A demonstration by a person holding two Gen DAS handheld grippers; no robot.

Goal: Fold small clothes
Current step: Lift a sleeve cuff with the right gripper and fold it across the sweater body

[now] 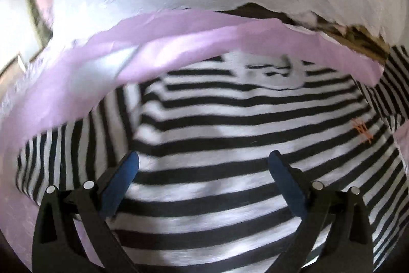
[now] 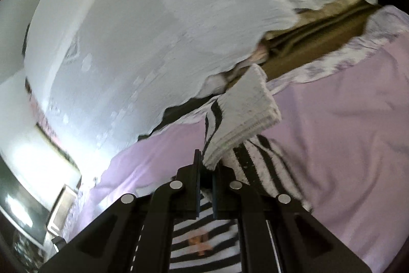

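A black-and-white striped shirt (image 1: pixel 230 124) with a small orange mark on the chest lies spread on a lilac sheet (image 1: pixel 153 42). My left gripper (image 1: pixel 203 160) hovers above the shirt's body, open, with nothing between its blue pads. In the right wrist view my right gripper (image 2: pixel 207 165) is shut on the white ribbed cuff of the shirt's sleeve (image 2: pixel 245 114). The sleeve hangs lifted above the lilac sheet (image 2: pixel 345 119), and the striped shirt body (image 2: pixel 204 234) shows below the jaws.
A white crinkled curtain (image 2: pixel 143 42) hangs behind the bed. Between the curtain and the sheet runs a strip of brown wood (image 2: pixel 314 42). A framed picture (image 2: pixel 61 209) stands at the lower left. Lilac sheet stretches to the right of the sleeve.
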